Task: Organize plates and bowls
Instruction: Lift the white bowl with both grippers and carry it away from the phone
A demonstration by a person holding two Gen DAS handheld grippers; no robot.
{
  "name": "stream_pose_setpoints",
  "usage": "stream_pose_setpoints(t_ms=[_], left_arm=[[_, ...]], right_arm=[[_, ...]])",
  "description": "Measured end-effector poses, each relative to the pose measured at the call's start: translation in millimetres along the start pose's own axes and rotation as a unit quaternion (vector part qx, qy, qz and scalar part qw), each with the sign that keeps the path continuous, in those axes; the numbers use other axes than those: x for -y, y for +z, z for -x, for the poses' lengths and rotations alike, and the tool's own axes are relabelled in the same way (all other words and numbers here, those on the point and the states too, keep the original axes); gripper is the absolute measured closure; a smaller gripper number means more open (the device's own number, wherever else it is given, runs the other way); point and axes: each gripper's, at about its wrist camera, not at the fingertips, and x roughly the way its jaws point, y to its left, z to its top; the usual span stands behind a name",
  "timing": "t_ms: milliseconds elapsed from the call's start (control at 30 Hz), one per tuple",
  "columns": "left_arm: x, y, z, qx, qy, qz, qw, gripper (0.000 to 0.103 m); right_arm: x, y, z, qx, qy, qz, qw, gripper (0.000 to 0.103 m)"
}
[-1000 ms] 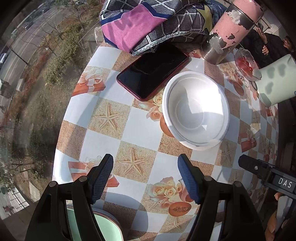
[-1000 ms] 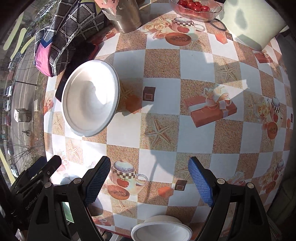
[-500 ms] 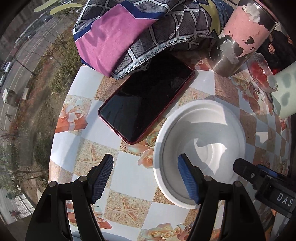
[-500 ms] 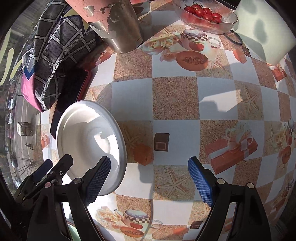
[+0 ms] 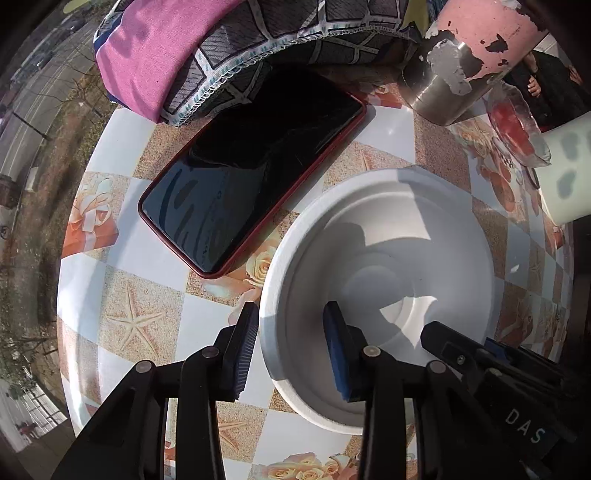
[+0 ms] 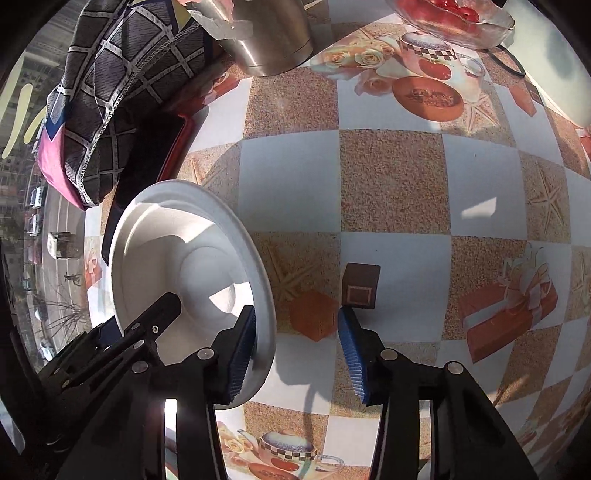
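Note:
A white bowl (image 5: 388, 266) sits on the patterned tablecloth. My left gripper (image 5: 291, 347) straddles its near-left rim, one finger outside and one inside, jaws narrowed with a gap still showing at the rim. In the right wrist view the same bowl (image 6: 177, 273) is at the left. My right gripper (image 6: 297, 350) straddles its right rim, left finger inside and right finger outside, jaws partly closed and not pressing the rim.
A red-cased phone (image 5: 251, 170) lies just beyond the bowl, under a folded purple and grey cloth (image 5: 229, 48). A pink and steel flask (image 5: 465, 62), a glass dish of cherry tomatoes (image 6: 447, 18) and a pale mug (image 5: 569, 170) stand farther back. The table edge (image 5: 70, 280) curves at the left.
Both grippers moved forward to the white bowl and narrowed their jaws over opposite sides of its rim. The bowl has not moved.

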Motion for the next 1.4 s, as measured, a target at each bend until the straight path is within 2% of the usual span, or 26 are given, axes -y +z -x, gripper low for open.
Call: stream_pose_setpoints(t_ms=[100, 133, 333, 500, 600, 733, 800, 900, 967, 1000, 1033, 1133, 1300, 1400], left_arm=[[16.0, -9.1, -0.6, -0.01, -0.002, -0.028, 0.9996, 0.072], [17.8, -13.6, -0.7, -0.011, -0.004, -0.031, 0.9994, 0.072], [40.9, -64.6, 1.0, -0.026, -0.008, -0.085, 0.996, 0.072], [56.0, -120.1, 0.8, -0.06, -0.022, -0.1, 0.9929, 0.072], [63.8, -138.7, 0.3, -0.071, -0.022, -0.12, 0.9901, 0.07], [63.4, -134.8, 1.8, -0.067, -0.007, -0.119, 0.9906, 0.066], [61.1, -127.5, 3.3, -0.058, 0.001, -0.118, 0.9913, 0.058], [70.7, -117.0, -5.8, -0.061, 0.011, -0.137, 0.9886, 0.055], [79.8, -118.2, -7.9, -0.056, 0.021, -0.161, 0.9851, 0.056], [84.0, -121.2, -8.9, -0.053, 0.021, -0.166, 0.9845, 0.06], [90.8, -120.8, -12.1, -0.056, 0.014, -0.165, 0.9846, 0.063], [94.2, -118.1, -10.7, -0.06, 0.011, -0.16, 0.9852, 0.065], [86.8, -121.7, 20.8, -0.038, 0.016, -0.163, 0.9858, 0.065], [99.9, -125.0, 40.9, -0.026, 0.014, -0.168, 0.9854, 0.065]], right_arm=[[-4.7, -6.7, -5.7, -0.014, -0.008, 0.016, 1.0, 0.083], [-5.0, -10.2, -6.2, -0.015, -0.016, 0.022, 1.0, 0.084], [8.9, -45.8, -9.8, -0.048, -0.027, 0.049, 0.997, 0.084], [25.4, -93.7, -13.9, -0.075, -0.049, 0.051, 0.995, 0.083], [33.1, -122.2, -16.9, -0.083, -0.057, 0.048, 0.994, 0.083], [42.2, -132.9, -24.3, -0.089, -0.051, 0.021, 0.995, 0.082], [39.1, -136.1, -26.8, -0.085, -0.052, 0.024, 0.995, 0.082], [47.1, -135.0, -23.2, -0.08, -0.051, 0.024, 0.995, 0.082], [57.9, -144.0, -14.8, -0.078, -0.052, 0.027, 0.995, 0.083], [57.3, -144.6, -15.4, -0.077, -0.051, 0.028, 0.995, 0.083], [61.2, -143.0, -12.4, -0.076, -0.048, 0.026, 0.996, 0.082], [63.7, -143.7, -3.3, -0.069, -0.04, 0.016, 0.997, 0.082], [60.2, -148.2, 12.8, -0.052, -0.023, 0.025, 0.998, 0.082], [59.5, -152.2, 25.7, -0.043, -0.023, 0.024, 0.998, 0.082]])
